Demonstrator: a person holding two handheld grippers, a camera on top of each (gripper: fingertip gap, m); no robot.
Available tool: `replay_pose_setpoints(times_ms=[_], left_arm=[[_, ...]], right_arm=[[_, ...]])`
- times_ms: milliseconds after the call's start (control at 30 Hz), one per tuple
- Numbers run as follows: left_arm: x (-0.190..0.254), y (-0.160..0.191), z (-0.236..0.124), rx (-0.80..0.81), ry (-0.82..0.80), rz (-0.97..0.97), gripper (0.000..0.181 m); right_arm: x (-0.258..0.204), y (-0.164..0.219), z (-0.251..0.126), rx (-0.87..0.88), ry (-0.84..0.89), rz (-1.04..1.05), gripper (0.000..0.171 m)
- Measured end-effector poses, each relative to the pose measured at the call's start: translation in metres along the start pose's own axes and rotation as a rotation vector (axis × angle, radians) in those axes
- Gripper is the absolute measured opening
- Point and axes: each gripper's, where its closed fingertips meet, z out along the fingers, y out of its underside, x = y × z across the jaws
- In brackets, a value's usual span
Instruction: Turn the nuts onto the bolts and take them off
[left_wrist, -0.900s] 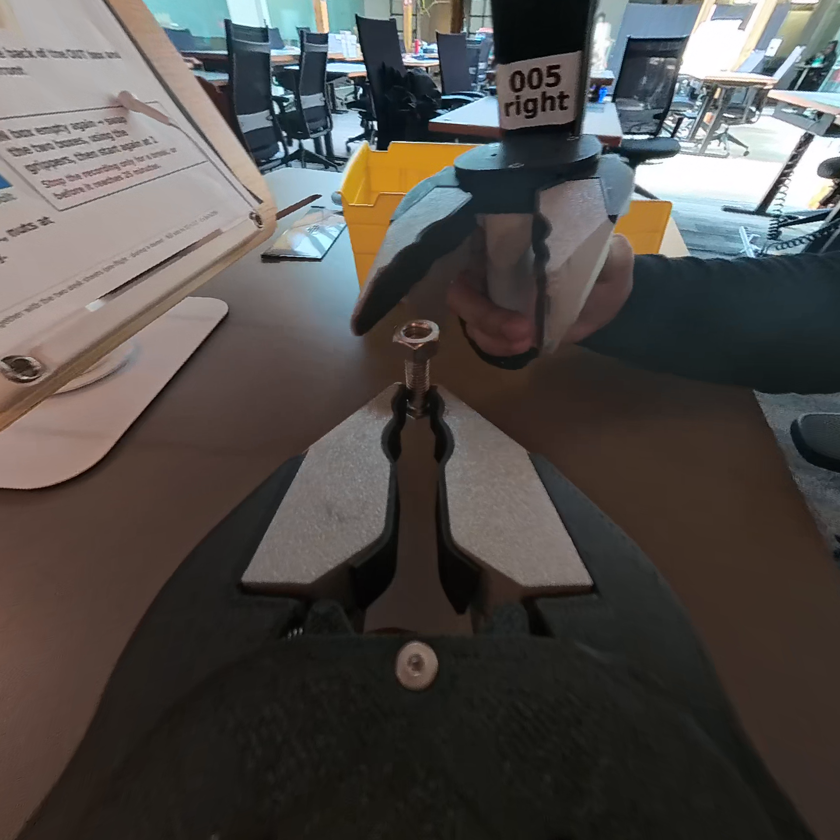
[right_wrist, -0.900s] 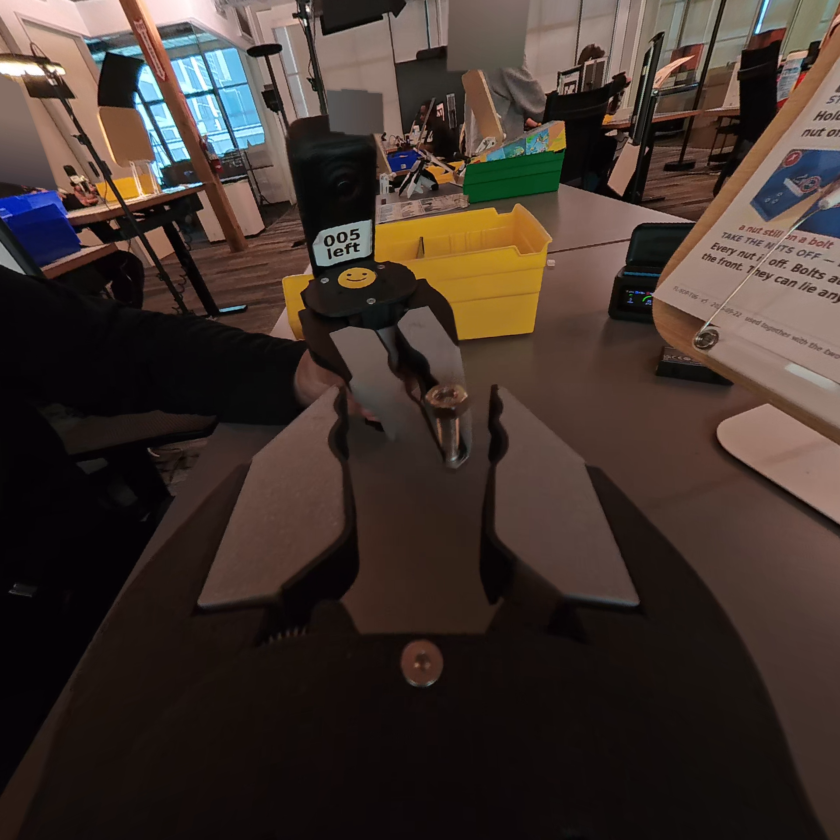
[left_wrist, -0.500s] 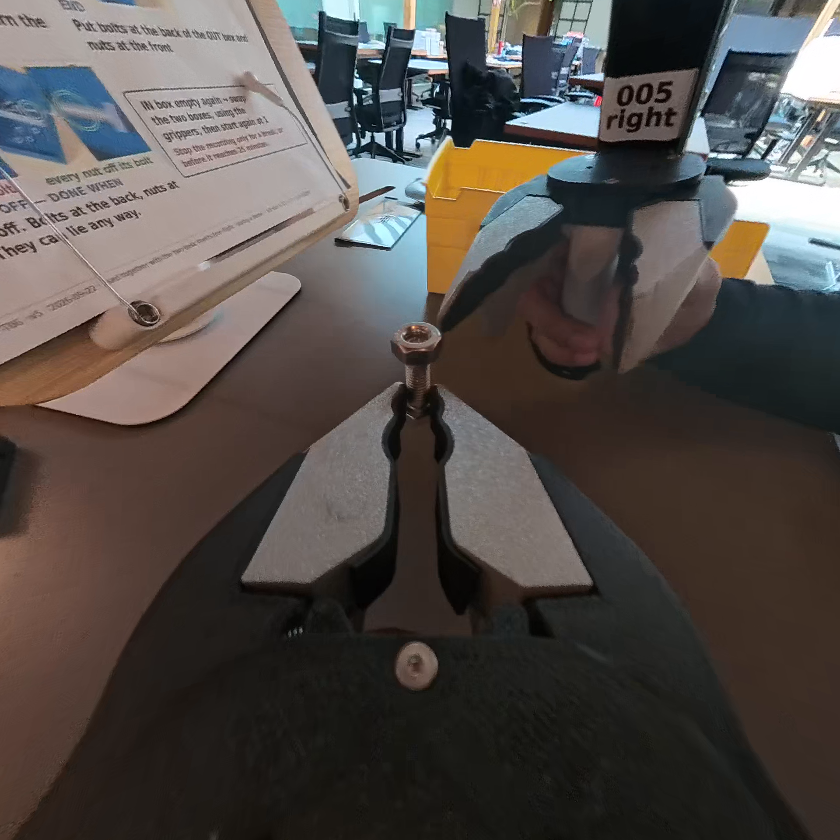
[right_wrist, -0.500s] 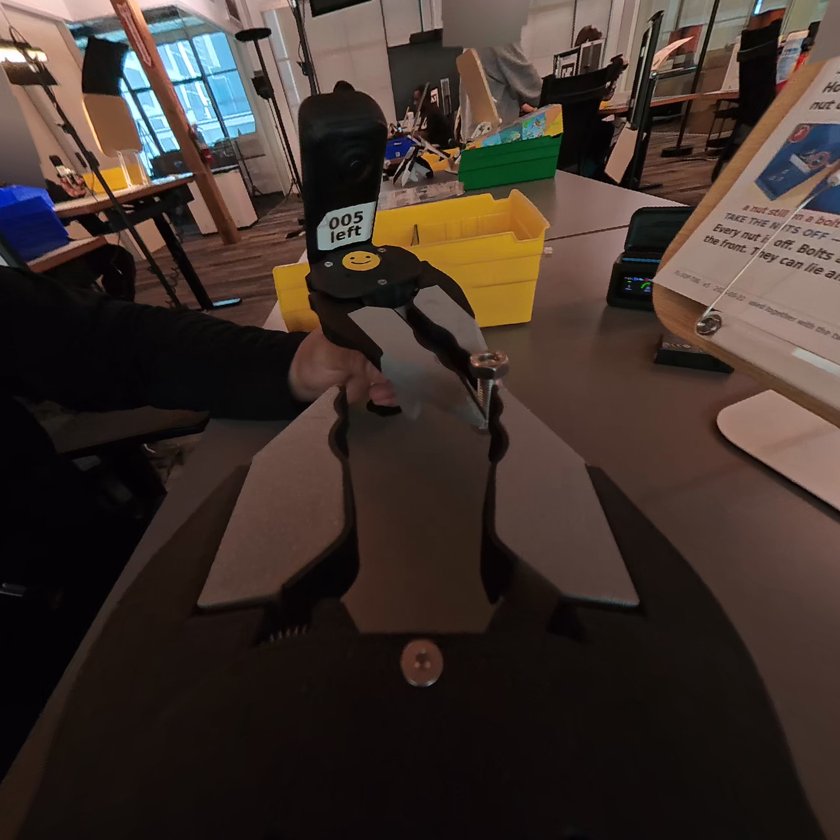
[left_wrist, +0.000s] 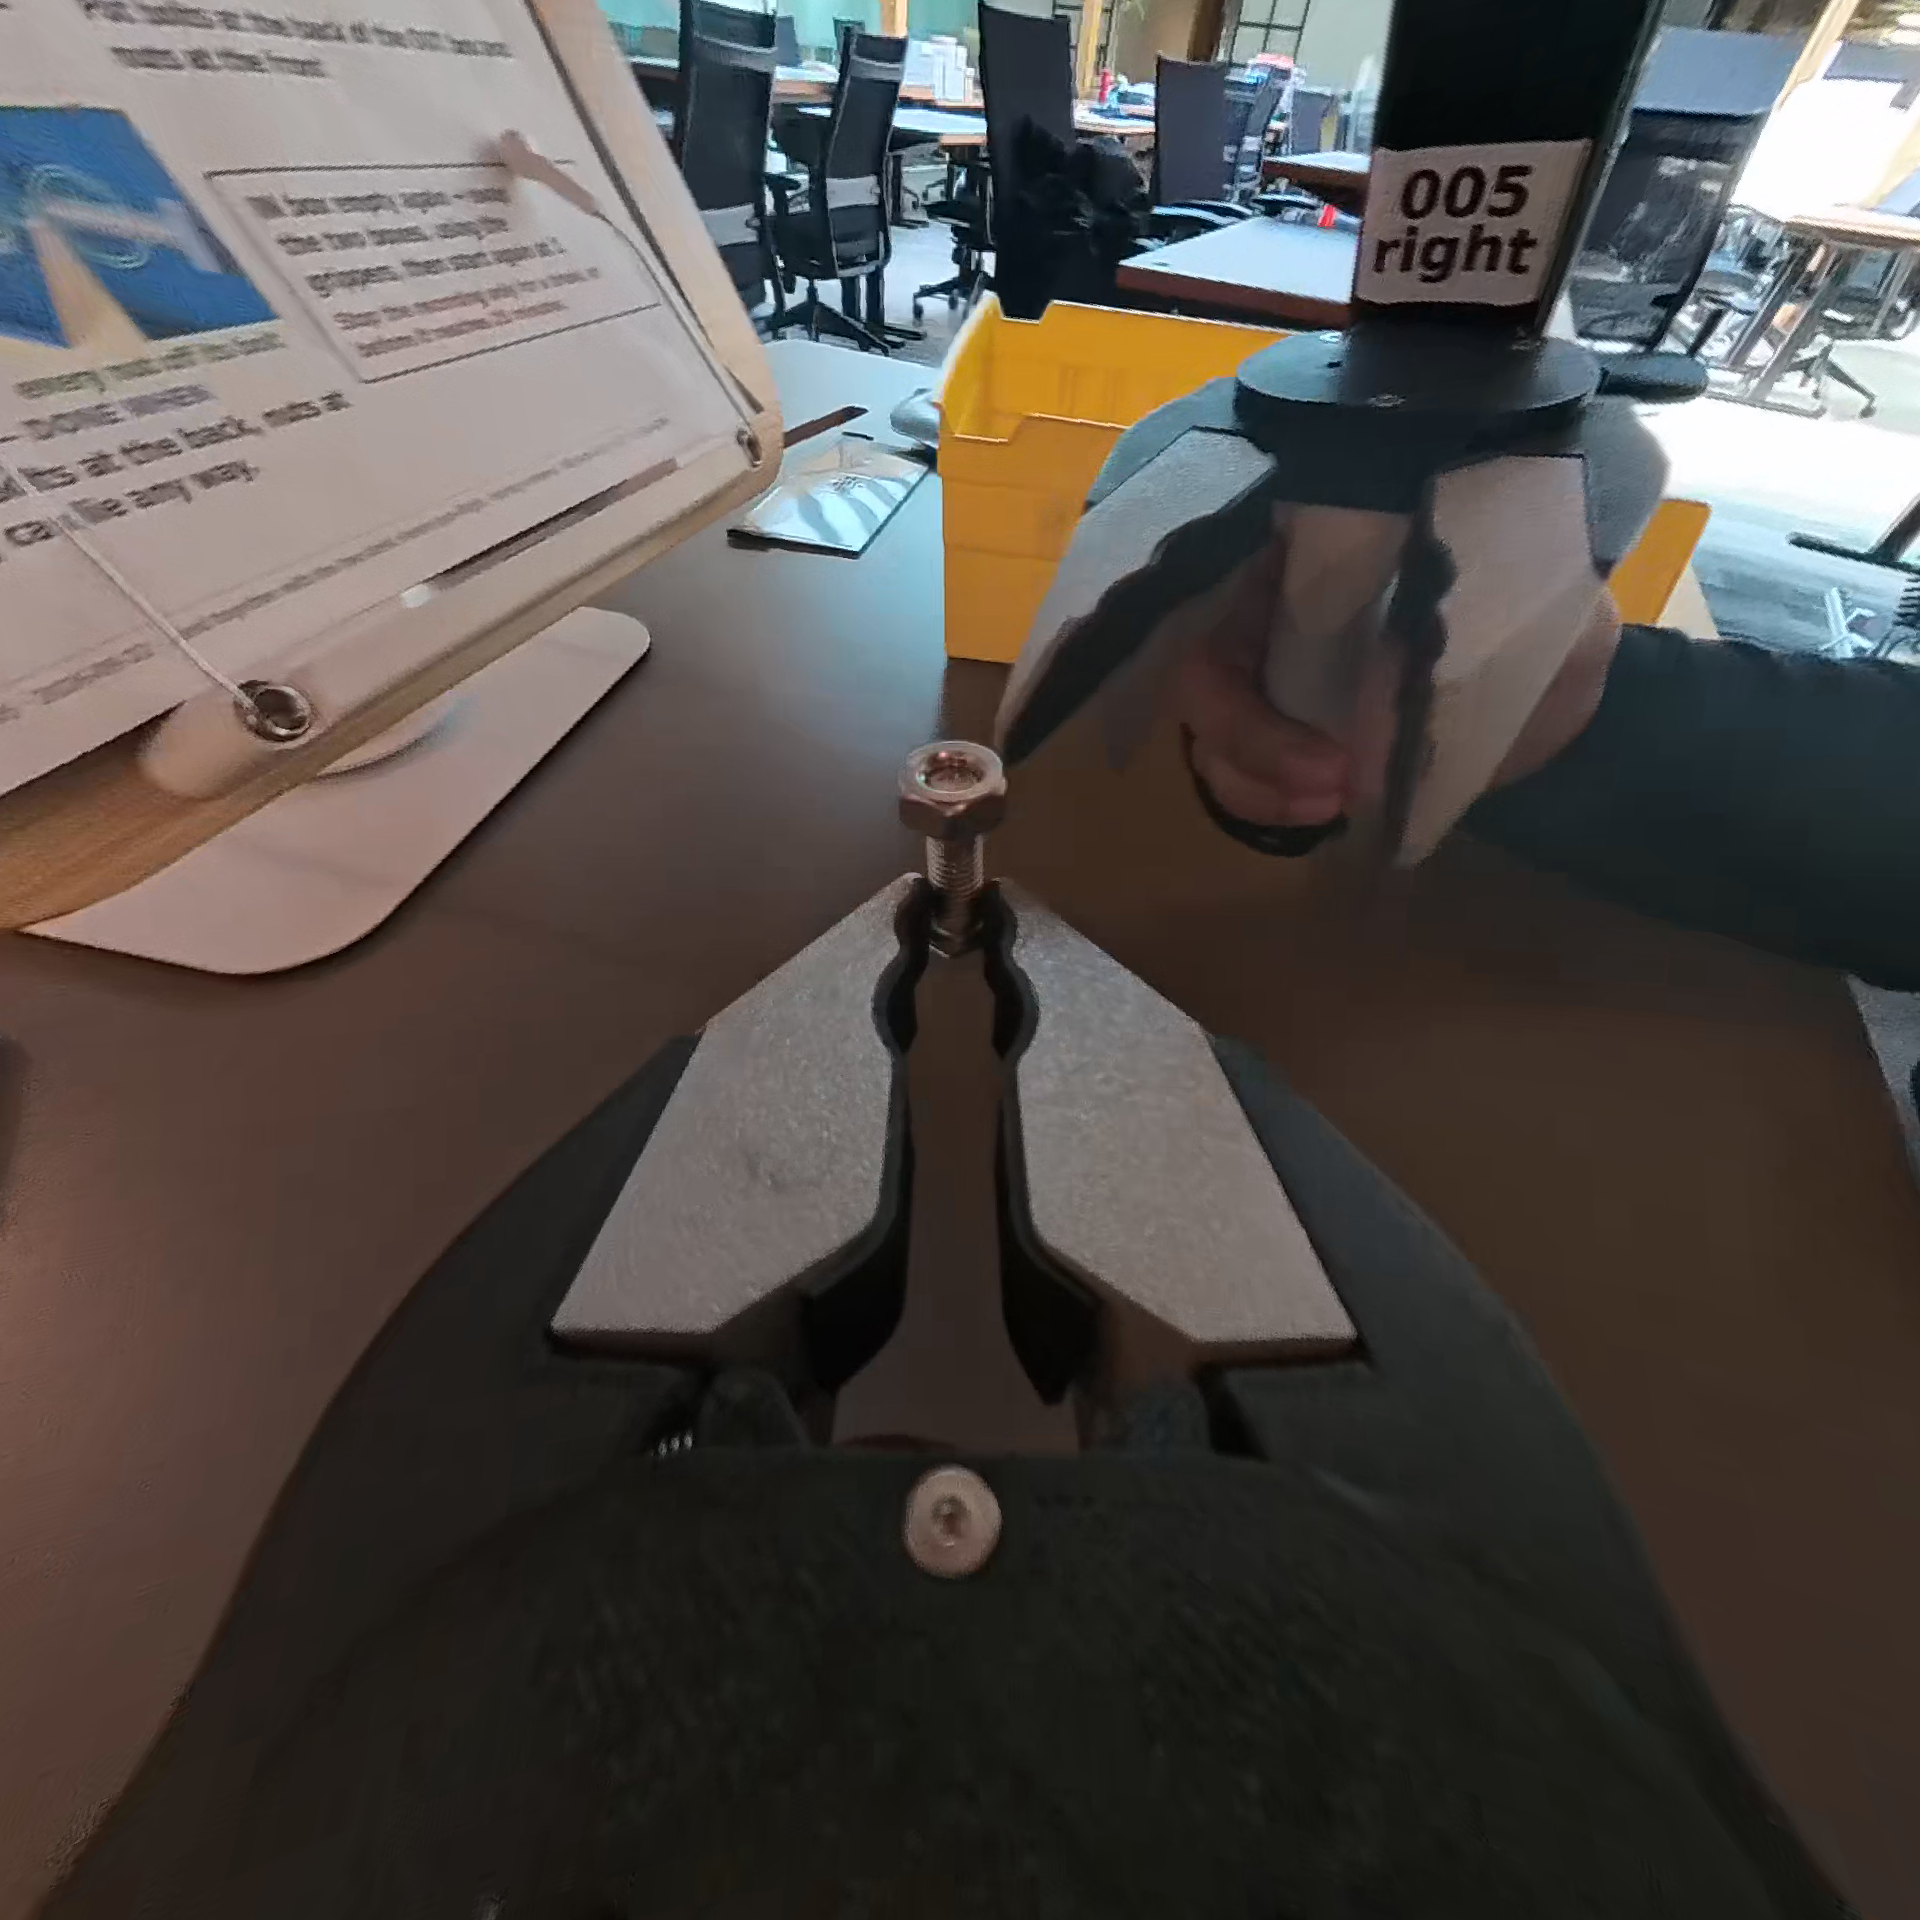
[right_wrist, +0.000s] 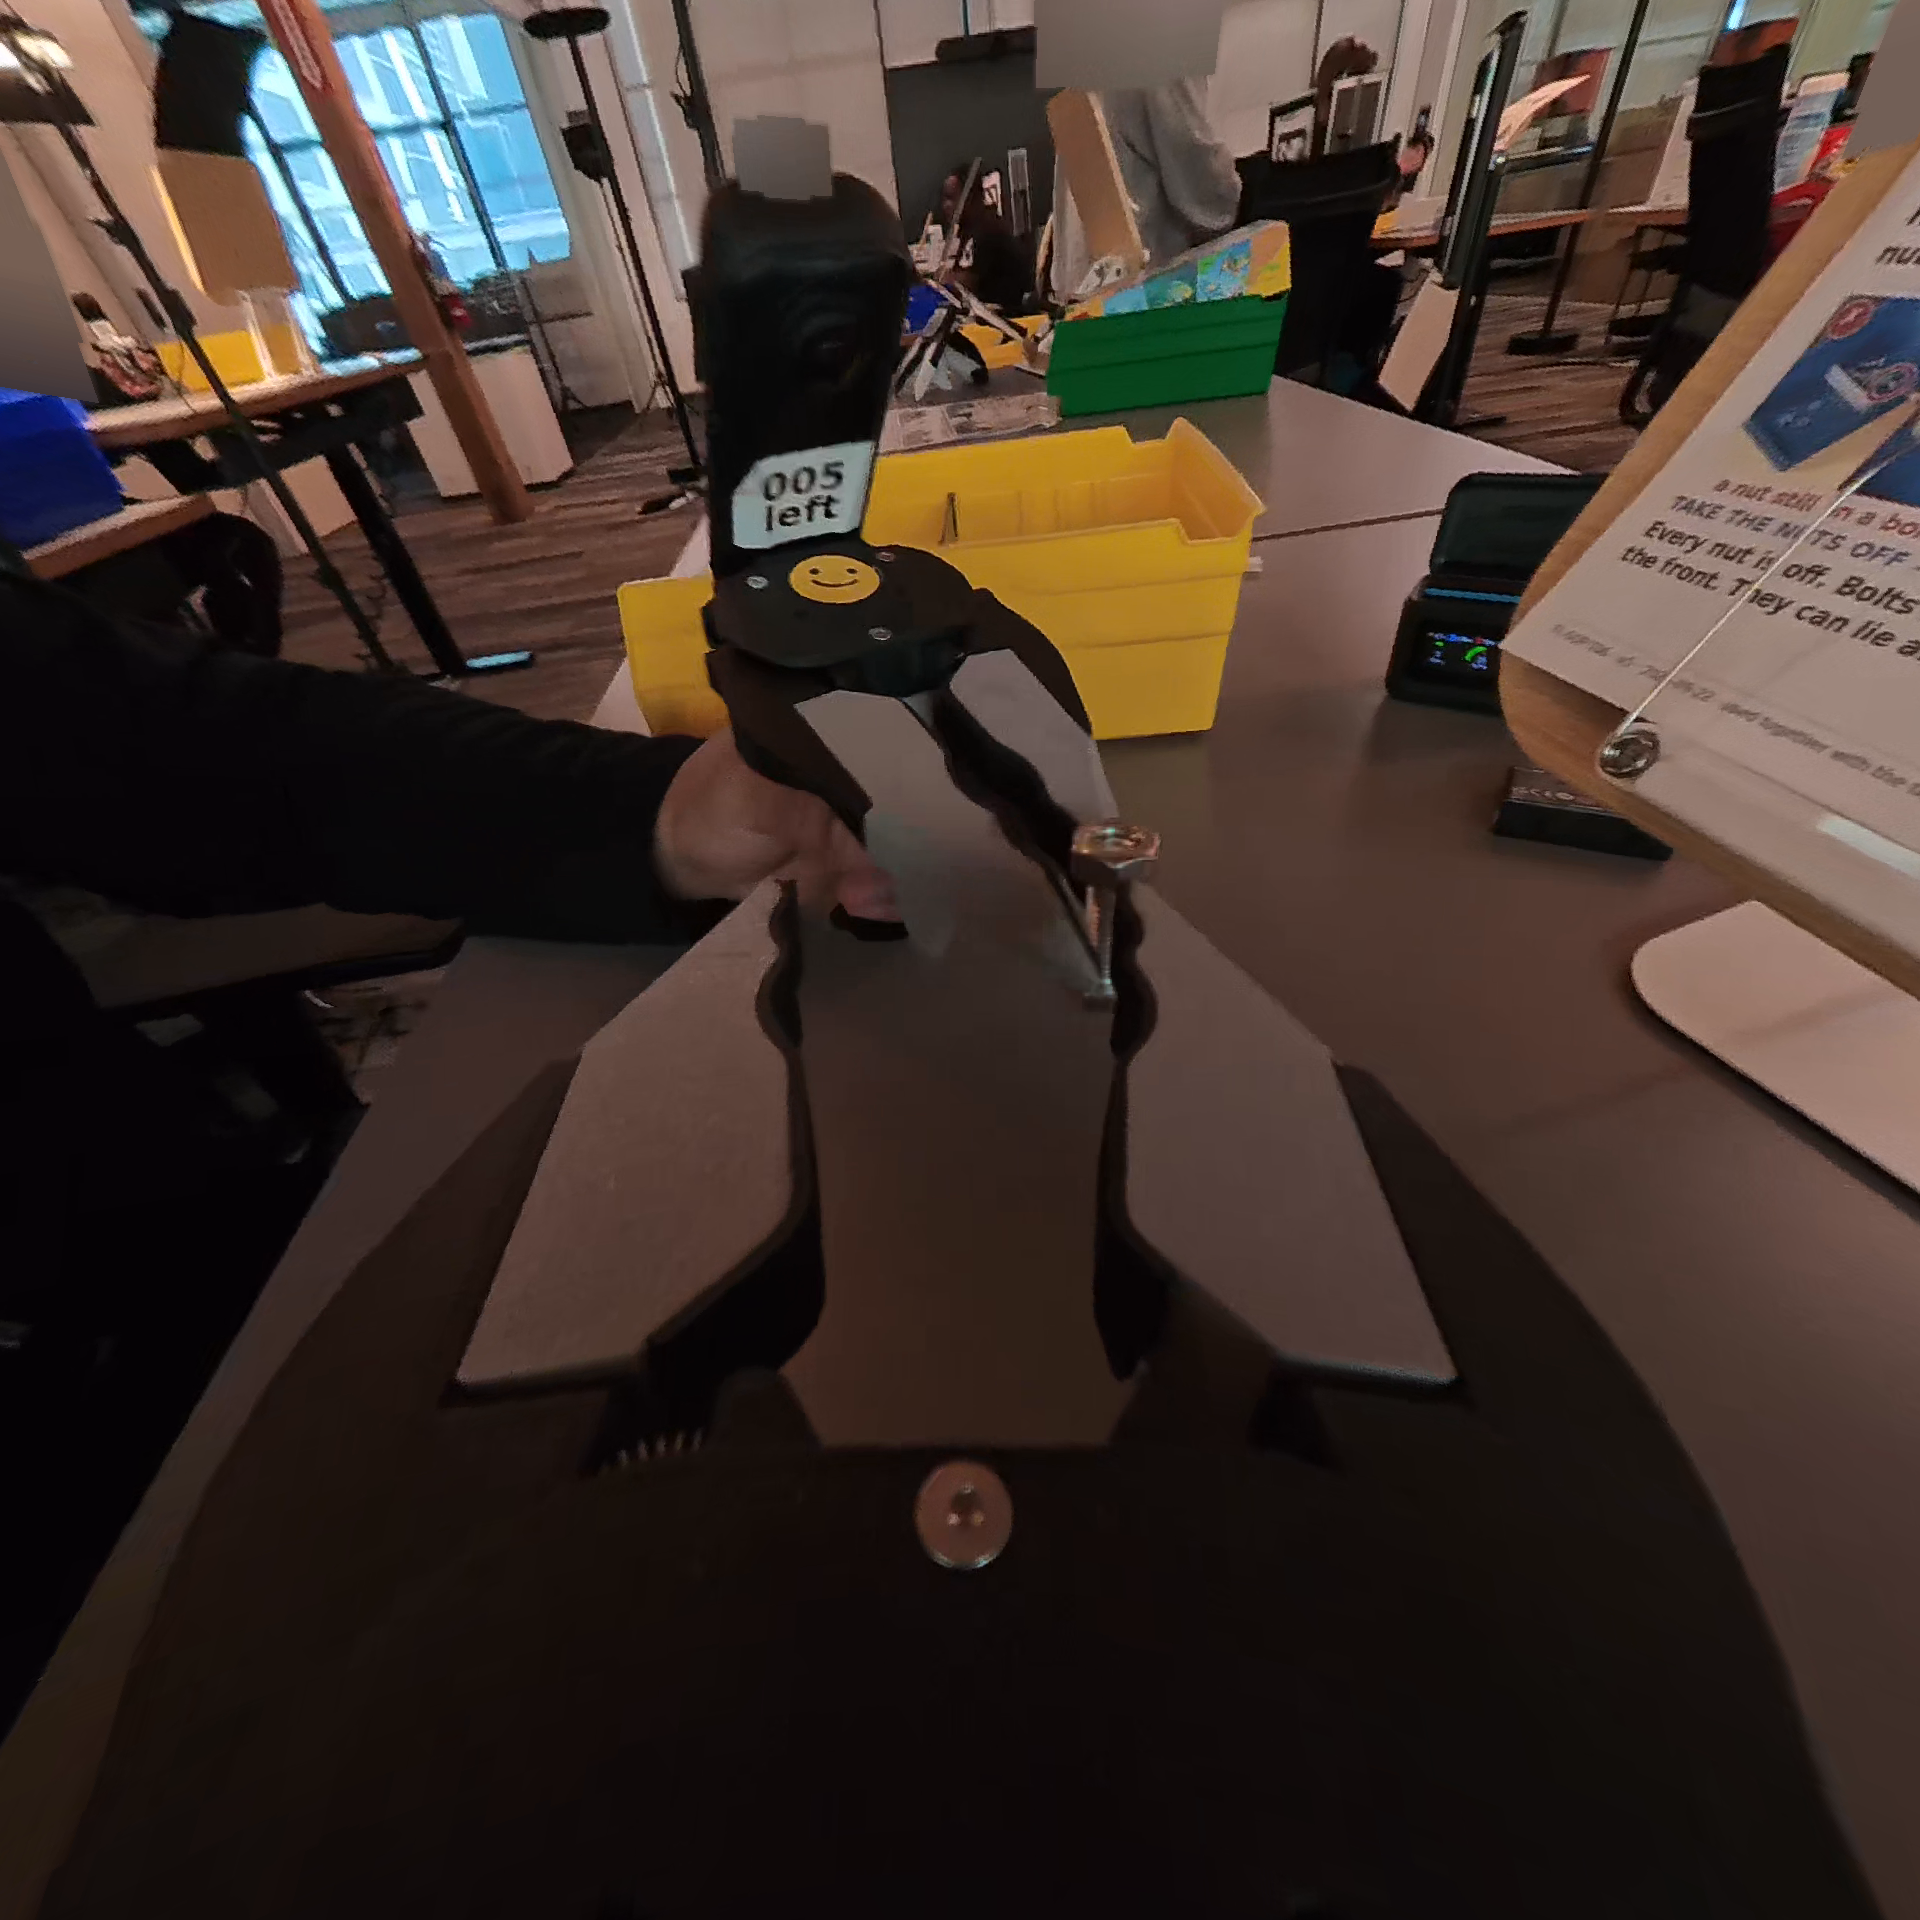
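L gripper (left_wrist: 951, 925) is clamped on the bolt (left_wrist: 951, 871) low on its shank, held upright above the table (left_wrist: 520, 1039), w/ the nut (left_wrist: 949, 792) at the top end. R gripper (right_wrist: 956, 935) is spread wide, holding nothing, one finger tip just beside the nut.

Risks: R closing off-centre could knock the bolt askew in L's narrow pinch; a nut spun fully off could drop and roll.

Yellow bin (right_wrist: 1081, 582): a divider shows; contents otherwise can't tell.
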Motion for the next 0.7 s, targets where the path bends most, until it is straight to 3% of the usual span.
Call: replay_pose_setpoints(times_ms=[300, 433, 500, 700], left_arm=[[0.031, 0.003, 0.01, -0.021, 0.122, 0.035, 0.008], [0.005, 0.004, 0.005, -0.016, 0.027, -0.023, 0.008], [-0.006, 0.004, 0.0, -0.017, -0.008, -0.033, 0.008], [0.021, 0.003, 0.008, -0.012, 0.101, 0.011, 0.008]], right_arm=[[-0.004, 0.002, 0.005, -0.004, -0.026, 0.017, 0.061], [0.002, 0.008, 0.005, -0.047, 0.023, -0.015, 0.065], [-0.001, 0.003, 0.0, -0.02, -0.008, -0.007, 0.05], [0.01, -0.001, 0.0, 0.021, 0.037, 0.046, 0.071]])
